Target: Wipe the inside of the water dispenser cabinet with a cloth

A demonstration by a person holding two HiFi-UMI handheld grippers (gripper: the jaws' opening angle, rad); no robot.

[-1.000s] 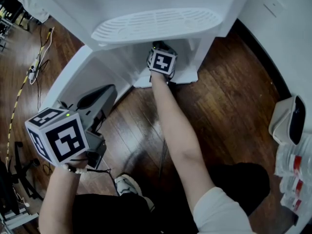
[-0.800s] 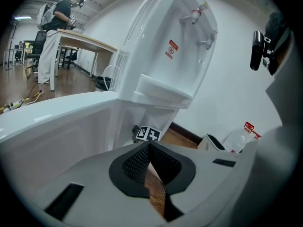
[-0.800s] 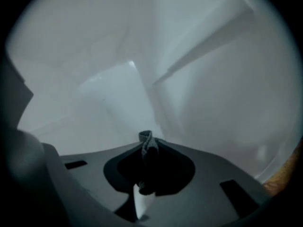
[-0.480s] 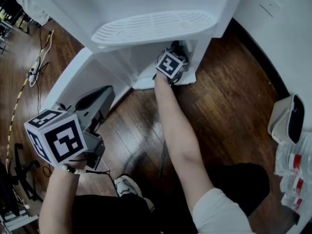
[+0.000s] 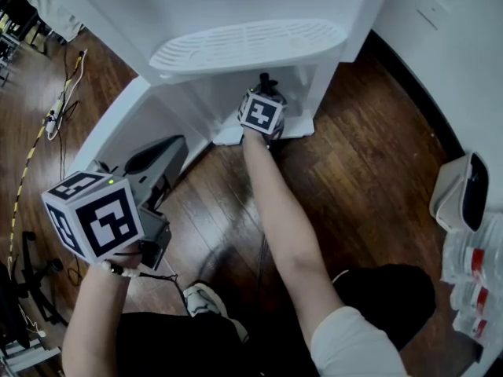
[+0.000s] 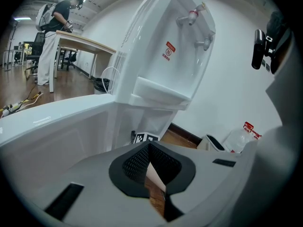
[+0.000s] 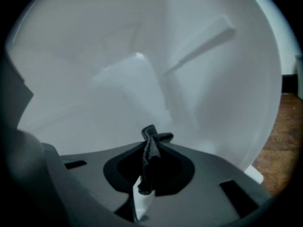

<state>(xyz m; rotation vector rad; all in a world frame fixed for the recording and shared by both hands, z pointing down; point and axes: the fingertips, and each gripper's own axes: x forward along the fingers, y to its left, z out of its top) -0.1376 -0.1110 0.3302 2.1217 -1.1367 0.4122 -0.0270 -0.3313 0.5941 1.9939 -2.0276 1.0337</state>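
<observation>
The white water dispenser [image 5: 247, 42] stands at the top of the head view, its lower cabinet [image 5: 228, 93] open and the door [image 5: 118, 124] swung out to the left. My right gripper [image 5: 265, 85] reaches into the cabinet mouth, its marker cube just outside. In the right gripper view that gripper [image 7: 150, 142] is shut on a dark cloth [image 7: 151, 157], which pokes out toward the white inner walls [image 7: 142, 70]. My left gripper [image 5: 157, 159] hangs low at the left beside the door. Seen from its own camera, the left gripper [image 6: 149, 145] is shut on nothing.
Dark wood floor [image 5: 369, 155] surrounds the dispenser. Cables and a power strip [image 5: 55, 108] lie at far left. A white bin [image 5: 464, 193] and red-capped bottles [image 5: 471, 265] sit by the wall at right. My shoe [image 5: 206, 297] is below. A person [image 6: 54, 13] stands at a distant table.
The right gripper swung right inside the cabinet mouth, then came back left and slightly toward me, still holding the cloth. The left gripper barely moved.
</observation>
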